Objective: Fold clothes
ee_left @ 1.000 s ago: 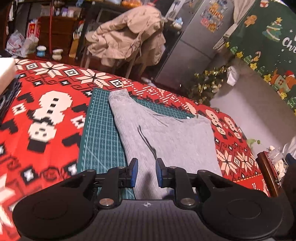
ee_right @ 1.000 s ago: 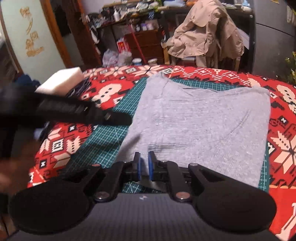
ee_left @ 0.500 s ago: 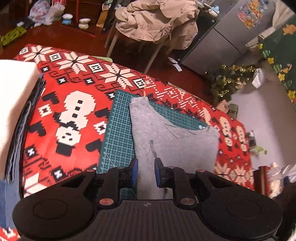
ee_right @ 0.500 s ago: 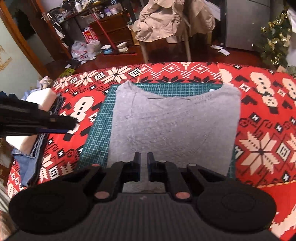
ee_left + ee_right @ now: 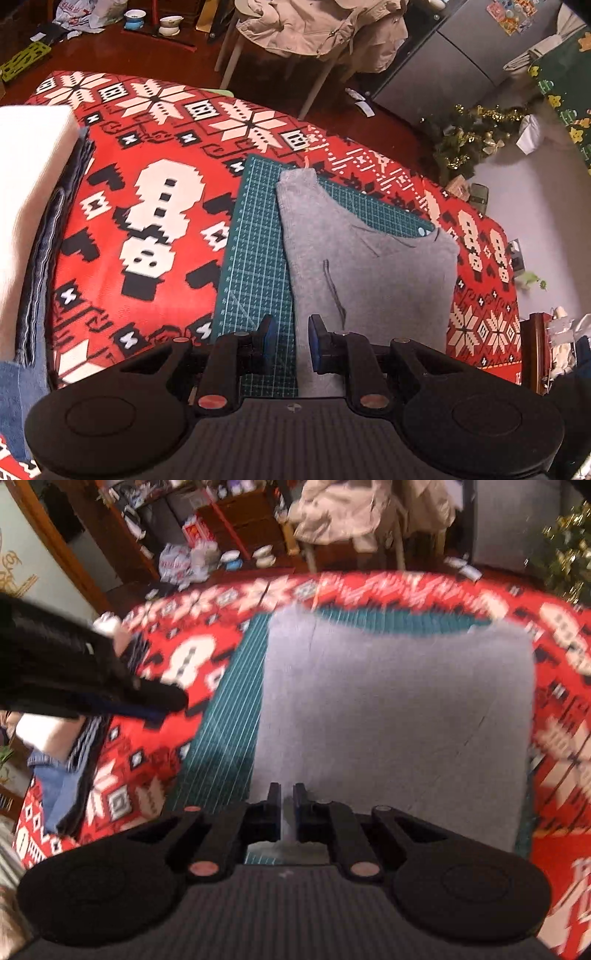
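Two grippers hover over the grey garment, which lies flat on the green mat: left gripper narrowly parted, right gripper nearly closed, both empty. A hasty pinch could bunch the cloth. Red patterned cover; cluttered room, coat-draped chair.

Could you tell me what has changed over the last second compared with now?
Both claws, left and right, have lifted away from the grey garment, so more tablecloth shows. Neither holds anything. The garment stays flat on the green mat.
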Motion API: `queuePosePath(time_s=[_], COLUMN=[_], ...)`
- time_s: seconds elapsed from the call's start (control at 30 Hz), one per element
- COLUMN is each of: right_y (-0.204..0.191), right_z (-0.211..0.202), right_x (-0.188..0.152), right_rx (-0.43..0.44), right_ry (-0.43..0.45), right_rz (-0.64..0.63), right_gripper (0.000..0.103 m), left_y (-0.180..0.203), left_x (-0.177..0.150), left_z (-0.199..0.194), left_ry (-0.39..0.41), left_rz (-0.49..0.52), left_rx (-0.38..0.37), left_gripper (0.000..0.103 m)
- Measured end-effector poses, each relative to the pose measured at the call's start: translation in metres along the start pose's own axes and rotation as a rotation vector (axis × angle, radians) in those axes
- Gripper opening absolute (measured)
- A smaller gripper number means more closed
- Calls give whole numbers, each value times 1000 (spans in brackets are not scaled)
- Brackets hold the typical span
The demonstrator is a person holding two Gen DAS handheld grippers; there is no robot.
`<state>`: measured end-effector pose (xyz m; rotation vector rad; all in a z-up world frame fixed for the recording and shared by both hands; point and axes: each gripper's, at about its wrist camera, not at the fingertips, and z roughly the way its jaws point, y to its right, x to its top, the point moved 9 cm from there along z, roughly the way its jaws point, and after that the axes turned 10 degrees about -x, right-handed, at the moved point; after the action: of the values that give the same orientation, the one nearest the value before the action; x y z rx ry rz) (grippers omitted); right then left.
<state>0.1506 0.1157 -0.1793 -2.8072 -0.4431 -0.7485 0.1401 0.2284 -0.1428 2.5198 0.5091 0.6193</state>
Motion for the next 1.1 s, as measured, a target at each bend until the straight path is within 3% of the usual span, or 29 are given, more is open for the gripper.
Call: queuePosePath(time_s=[0.07,0.2,0.5,0.67,0.77,0.87,1.1], right_y=[15,44,-9,0,20,35,21], right_z=[-8,5,11,-4,-13,1,20], right_x=[13,25,-6,-1,11,15,3], right_rx=[-41,-109,112,115,63,20,77], right_ry=[35,-13,-183,-166,-135,-154,-225], right_rz=[26,100,112,146,145,150,166], right_gripper=[7,7,7,9,11,11,11], left_y=[5,13,16,24,27,29,24], left_x=[5,14,25,31,33,34,39], left_z=[5,21,45,49,58,69,91], left_ry=[-6,-31,-94,-117,-129,-142,-159], left_rz=[-3,10,25,40,69,100,117], left_rx=[-16,-30,-13,-45,-47,-37,-2], left_gripper=[17,17,17,18,24,24,24])
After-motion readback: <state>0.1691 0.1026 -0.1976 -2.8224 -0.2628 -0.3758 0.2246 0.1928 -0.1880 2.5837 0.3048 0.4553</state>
